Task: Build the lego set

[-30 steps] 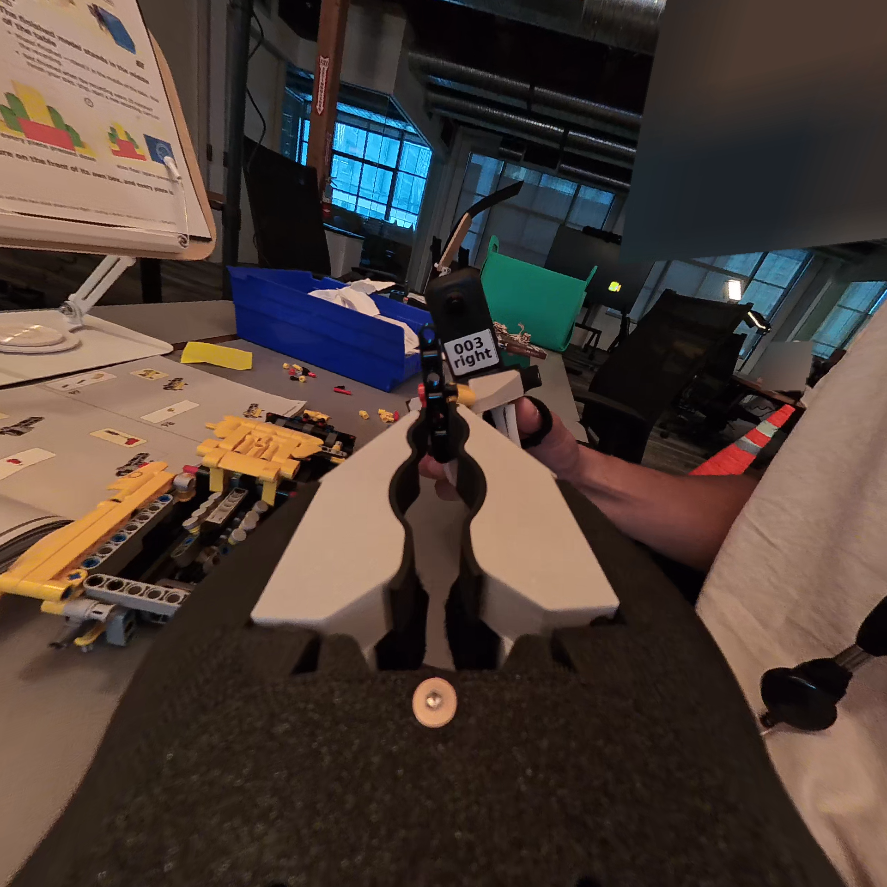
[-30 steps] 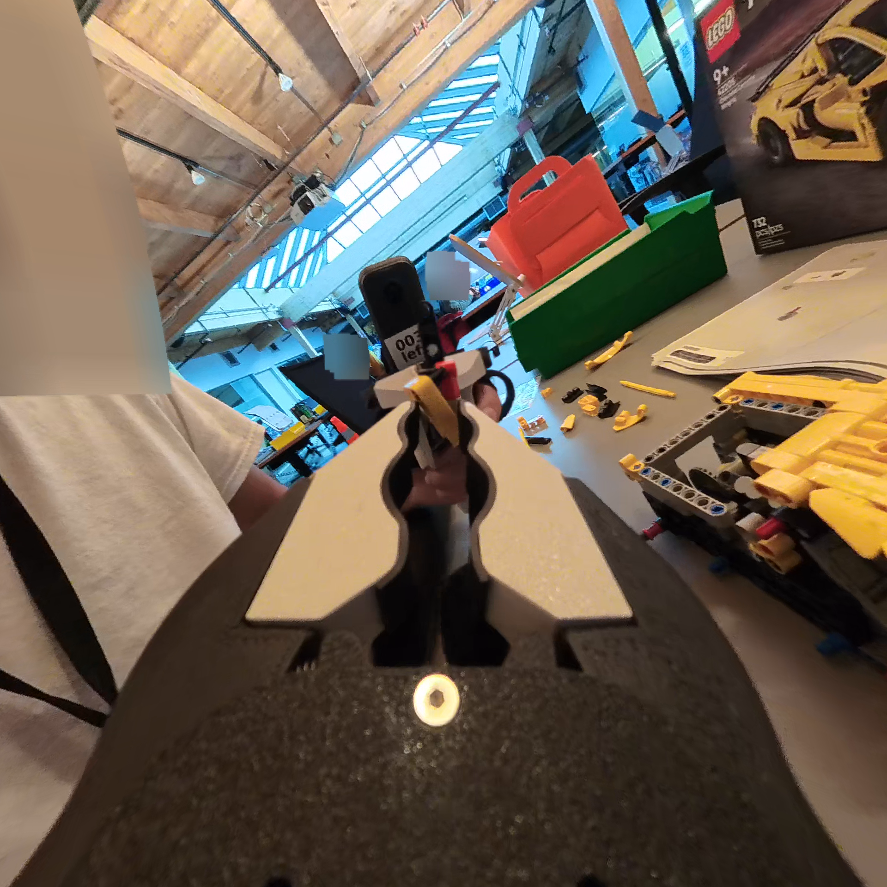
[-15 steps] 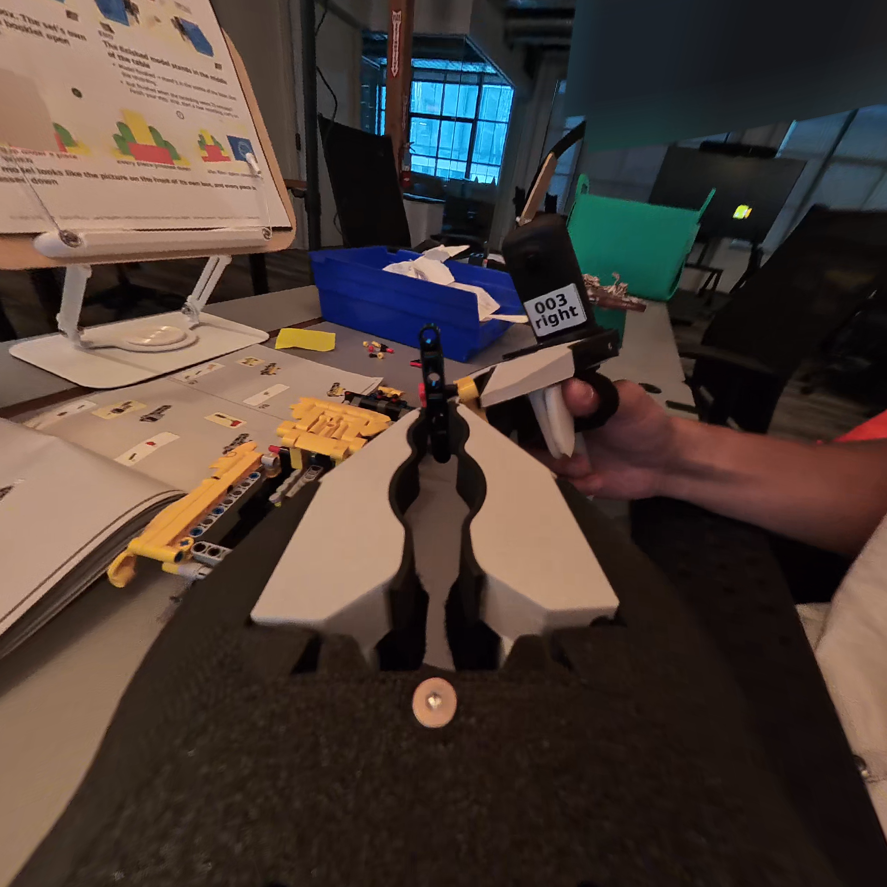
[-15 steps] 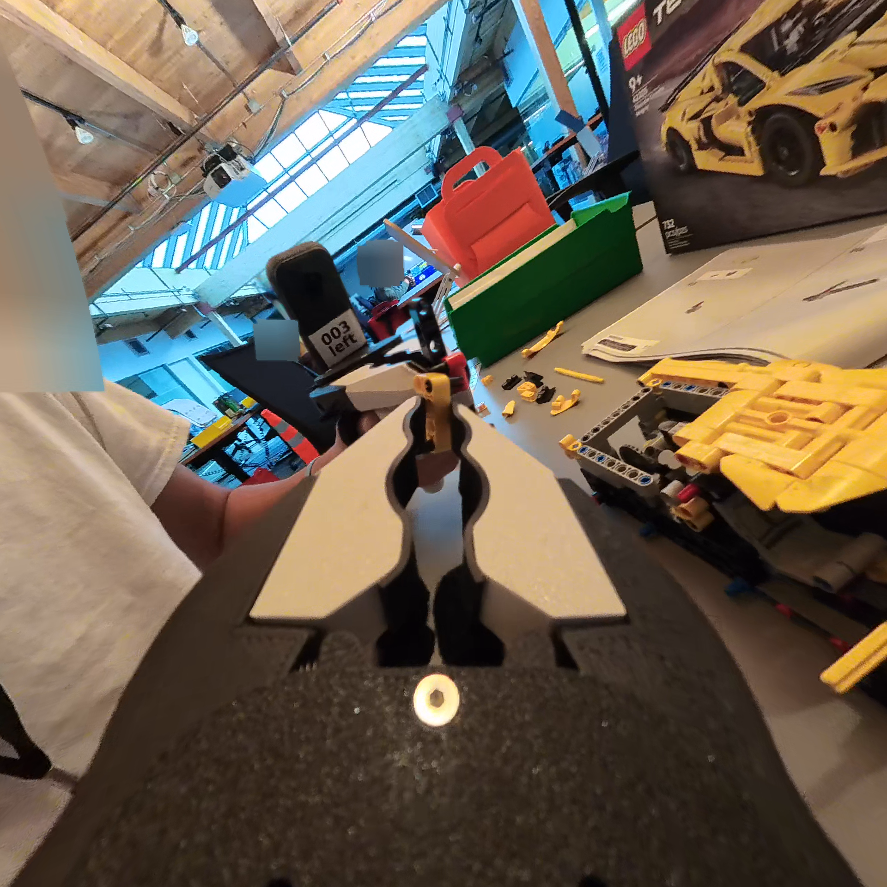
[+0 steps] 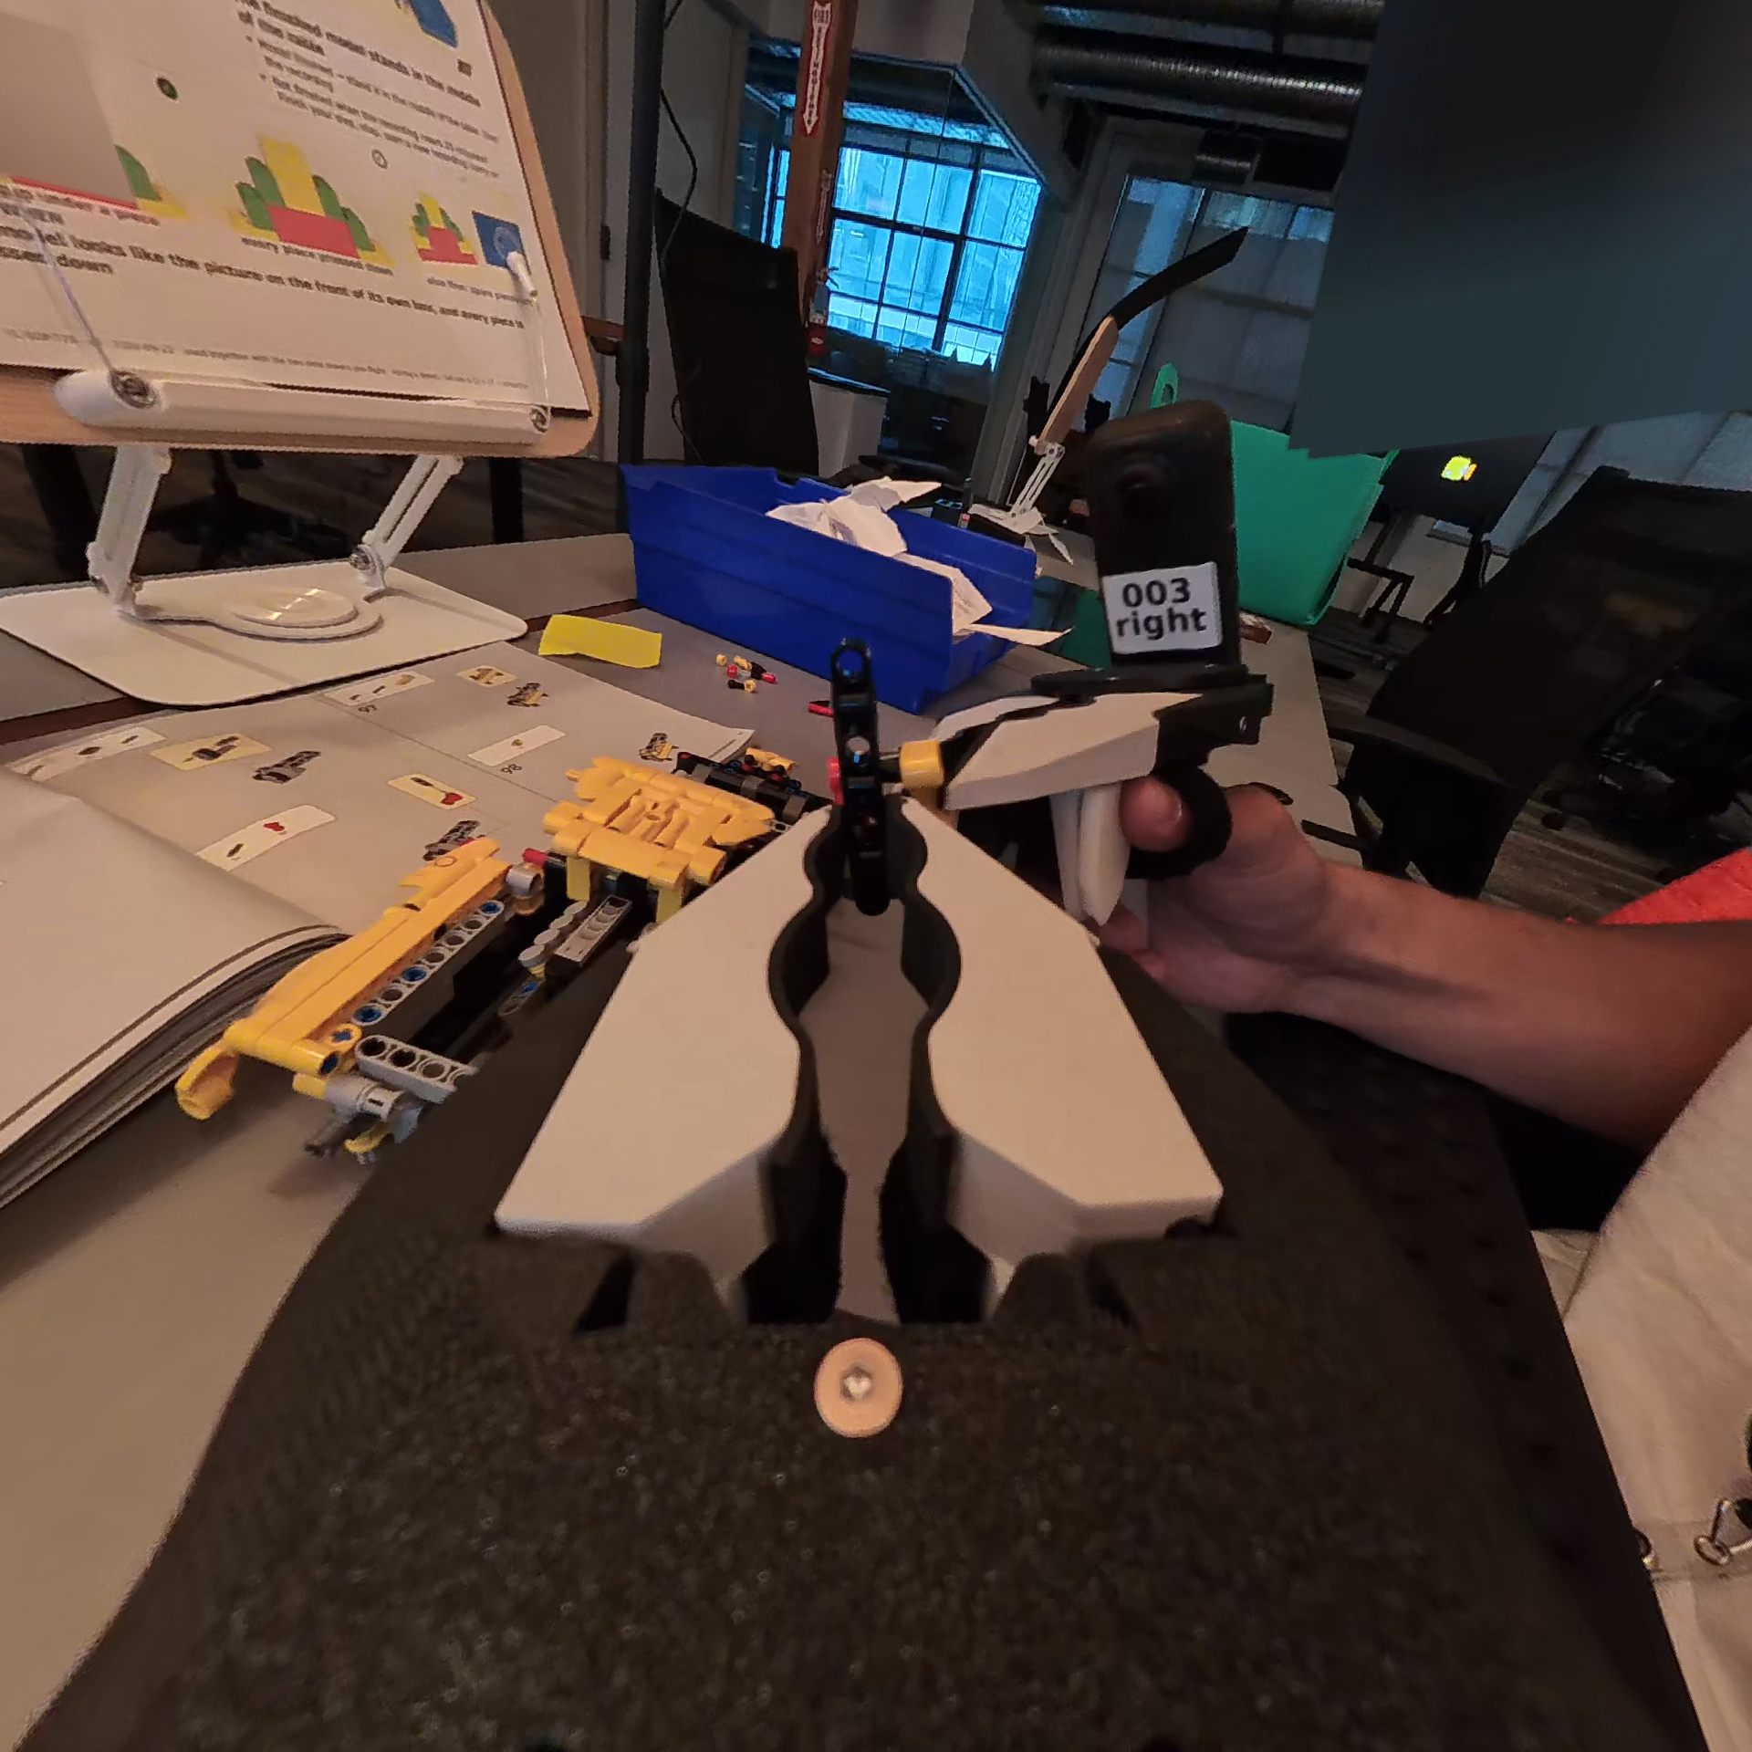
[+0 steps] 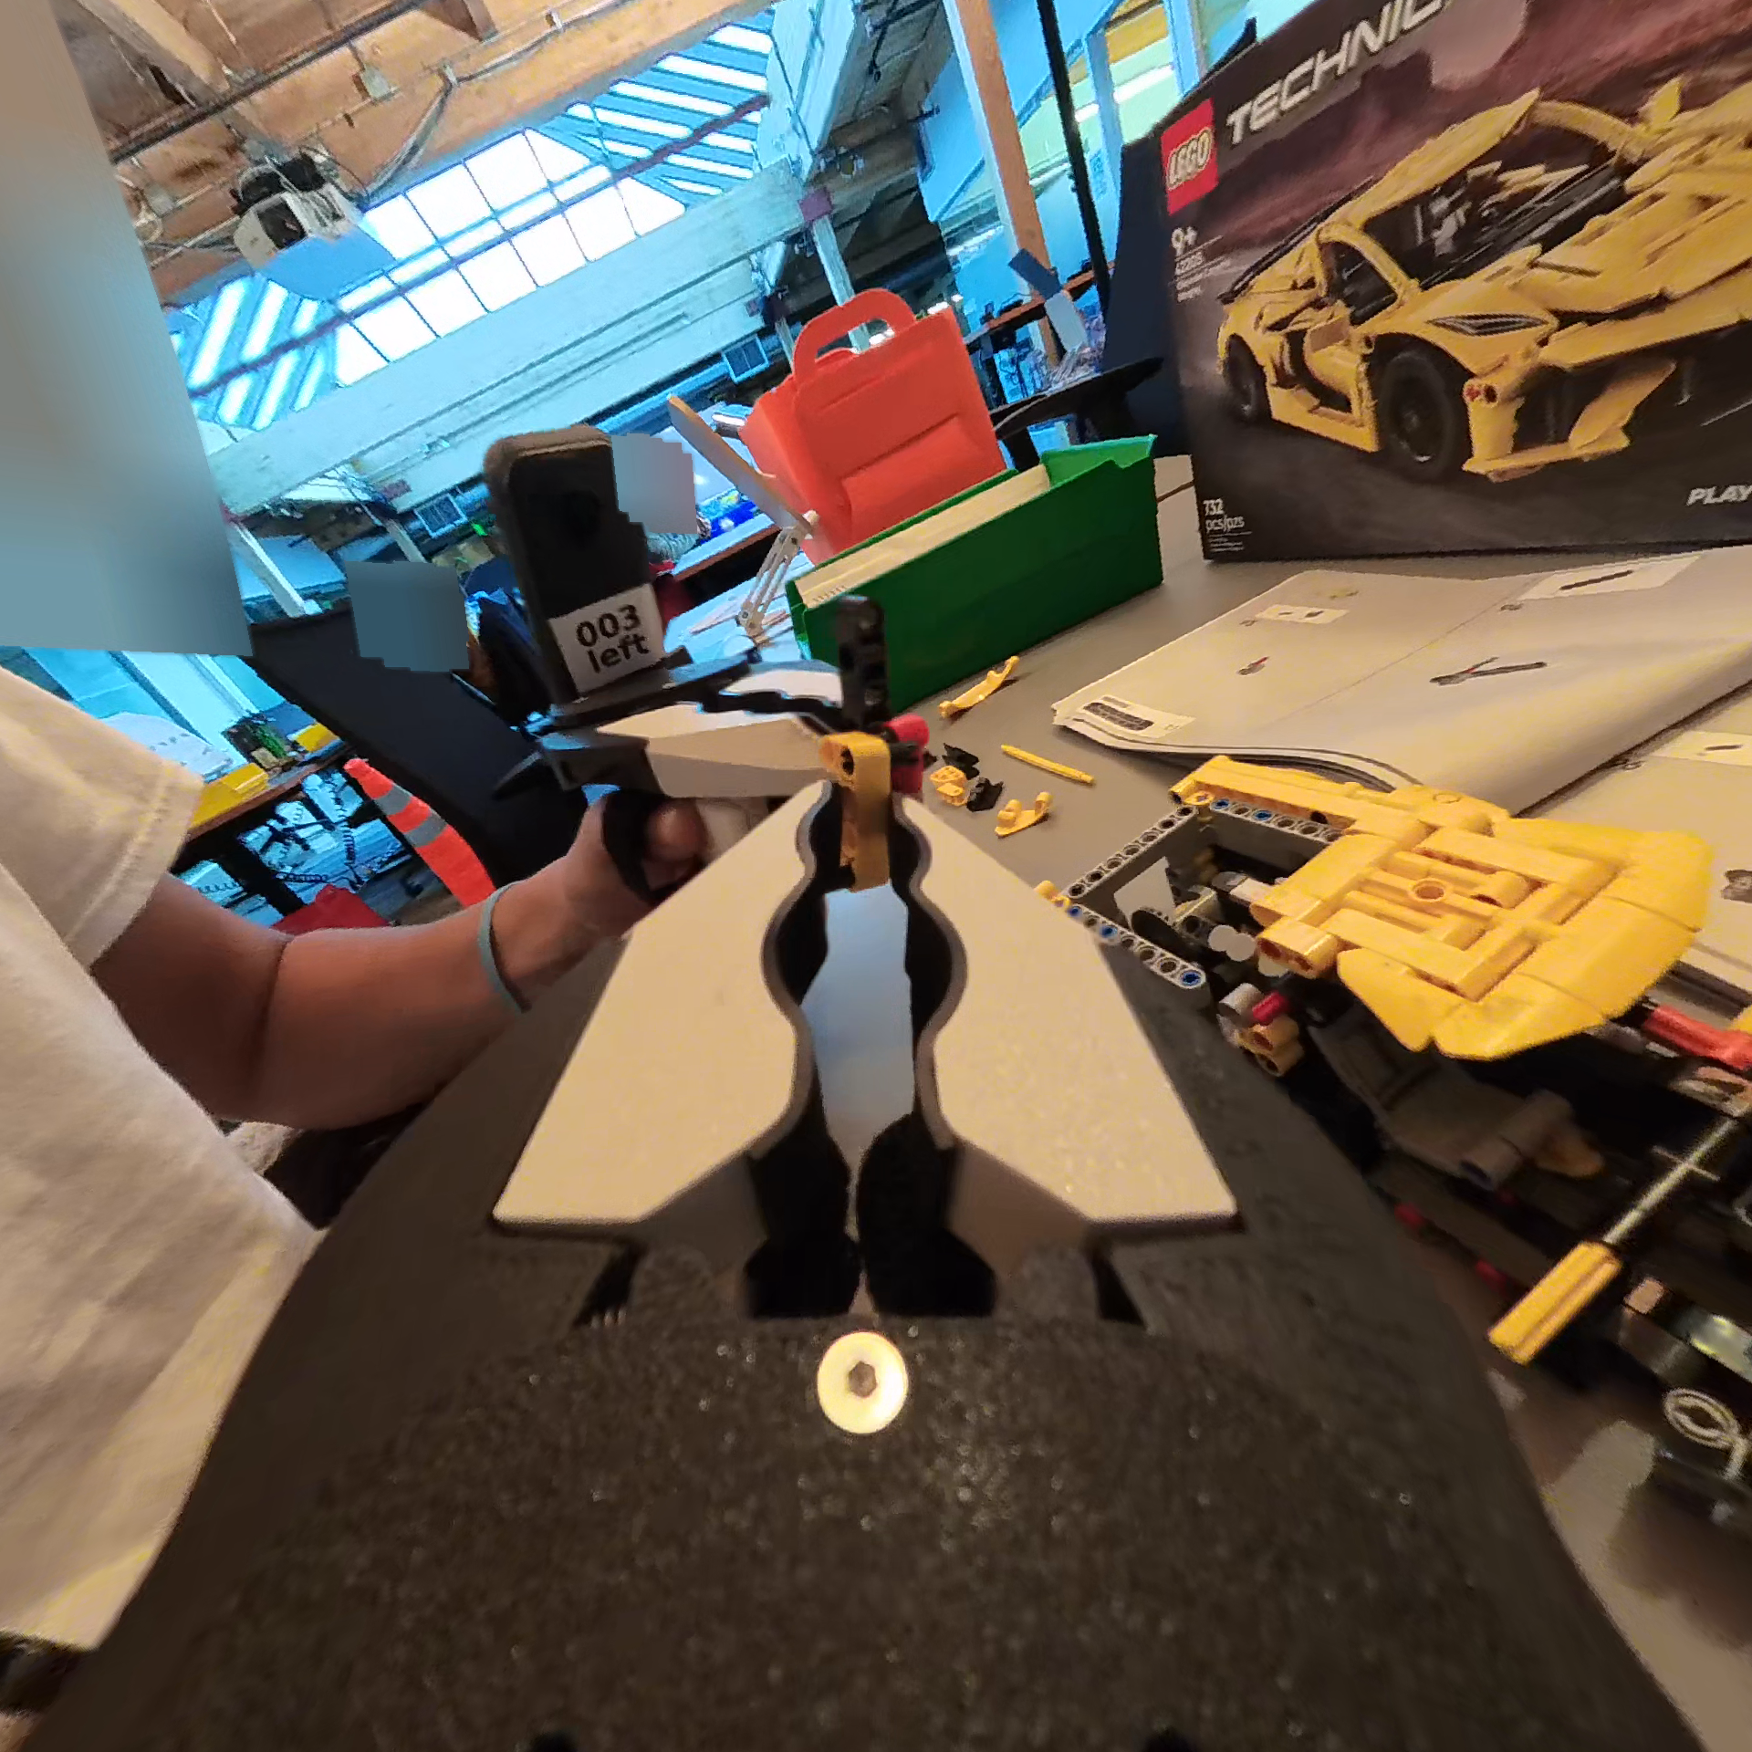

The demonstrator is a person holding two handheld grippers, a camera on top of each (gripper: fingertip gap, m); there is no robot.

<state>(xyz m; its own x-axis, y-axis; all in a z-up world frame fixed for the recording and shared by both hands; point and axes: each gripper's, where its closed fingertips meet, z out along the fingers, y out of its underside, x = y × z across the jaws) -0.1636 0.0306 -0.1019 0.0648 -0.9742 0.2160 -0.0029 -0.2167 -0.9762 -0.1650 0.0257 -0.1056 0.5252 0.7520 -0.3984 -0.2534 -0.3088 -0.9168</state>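
Grey worktable (image 5: 190,1327) w/ an open instruction booklet (image 6: 1422,654), a blue bin (image 5: 815,588), a green bin (image 6: 995,578) and the set's box (image 6: 1460,284) at the back; the half-built yellow car (image 6: 1422,929) lies near the grippers. Left gripper (image 5: 865,853) is clamped on an upright black beam (image 5: 858,749). Right gripper (image 6: 863,834) is clamped on a yellow connector (image 6: 865,806), held up above the table, tips nearly meeting. Red pin (image 6: 905,735) sits at the joint between the two pieces; can't tell if it's fully seated. Looks like a mid-air join of two small parts. To do it well, I'd say: keep the pin square to the hole, push straight along its axis, no twisting, and keep both grips firm so neither piece pivots.
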